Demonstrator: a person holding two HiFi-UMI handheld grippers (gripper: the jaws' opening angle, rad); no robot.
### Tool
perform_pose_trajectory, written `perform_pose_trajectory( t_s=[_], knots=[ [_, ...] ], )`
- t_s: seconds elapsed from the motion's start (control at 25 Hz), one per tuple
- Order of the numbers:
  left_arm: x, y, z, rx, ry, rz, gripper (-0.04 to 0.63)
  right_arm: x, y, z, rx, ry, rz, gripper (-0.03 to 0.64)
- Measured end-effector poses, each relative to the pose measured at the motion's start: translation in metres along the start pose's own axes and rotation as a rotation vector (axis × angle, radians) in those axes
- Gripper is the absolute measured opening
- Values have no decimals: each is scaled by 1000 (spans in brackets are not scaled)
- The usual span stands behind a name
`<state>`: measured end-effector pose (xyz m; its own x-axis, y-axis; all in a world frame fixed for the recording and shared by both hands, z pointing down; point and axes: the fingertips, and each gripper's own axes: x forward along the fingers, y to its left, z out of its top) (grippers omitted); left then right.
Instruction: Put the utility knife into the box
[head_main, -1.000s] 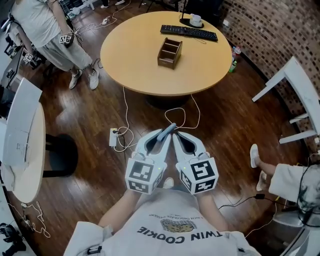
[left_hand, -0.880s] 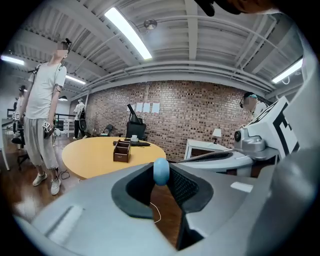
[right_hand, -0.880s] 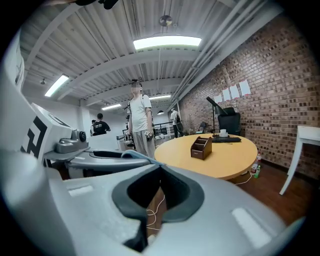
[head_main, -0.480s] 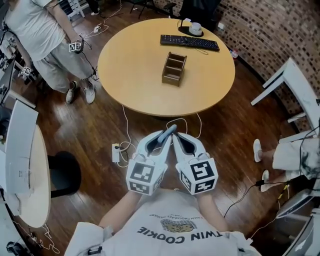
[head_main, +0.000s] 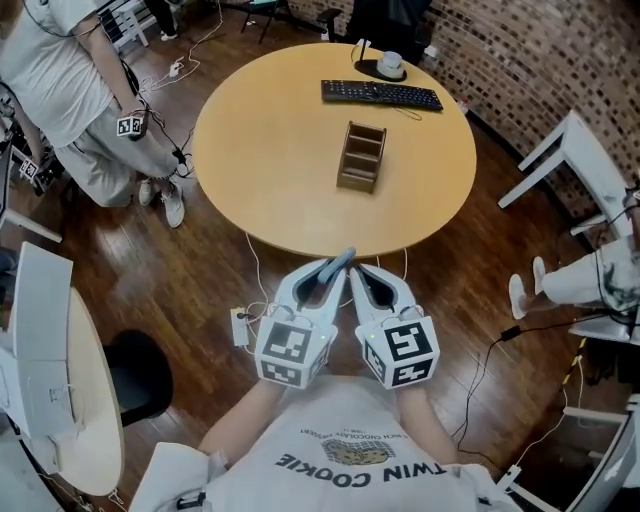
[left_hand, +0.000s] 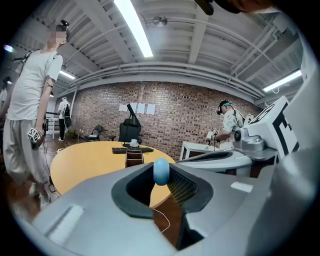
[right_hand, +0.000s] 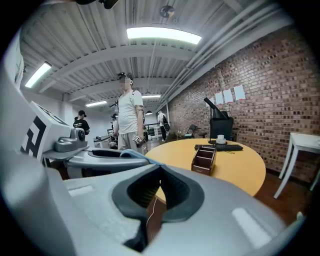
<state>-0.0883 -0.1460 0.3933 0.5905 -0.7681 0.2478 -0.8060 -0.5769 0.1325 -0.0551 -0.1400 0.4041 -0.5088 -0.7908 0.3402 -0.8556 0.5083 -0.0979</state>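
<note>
wearing a 'twin cookie' shirt (head_main: 345, 472), person (head_main: 236, 424) carries knife (head_main: 337, 264).

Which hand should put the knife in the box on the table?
Left. The left gripper holds the knife; the right gripper is shut and empty. The box lies ahead of both.

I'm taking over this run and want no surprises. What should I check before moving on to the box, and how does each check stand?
1. Utility knife clamped in left gripper: ok.
2. Right gripper empty, jaws together: ok.
3. Box upright on the table, compartments open upward: ok.
4. Box within reach: not ok, it stands mid-table, well beyond the gripper tips.
5. Blade retracted: cannot tell.
6. Keyboard clear of the box: ok.
</note>
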Motion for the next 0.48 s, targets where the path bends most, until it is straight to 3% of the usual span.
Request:
perform_pose_trajectory(
  t_s=[0.48],
  knots=[
    [26, 39, 3, 28, 18, -82, 77, 42, -9, 14, 23, -9, -83, 3]
  ],
)
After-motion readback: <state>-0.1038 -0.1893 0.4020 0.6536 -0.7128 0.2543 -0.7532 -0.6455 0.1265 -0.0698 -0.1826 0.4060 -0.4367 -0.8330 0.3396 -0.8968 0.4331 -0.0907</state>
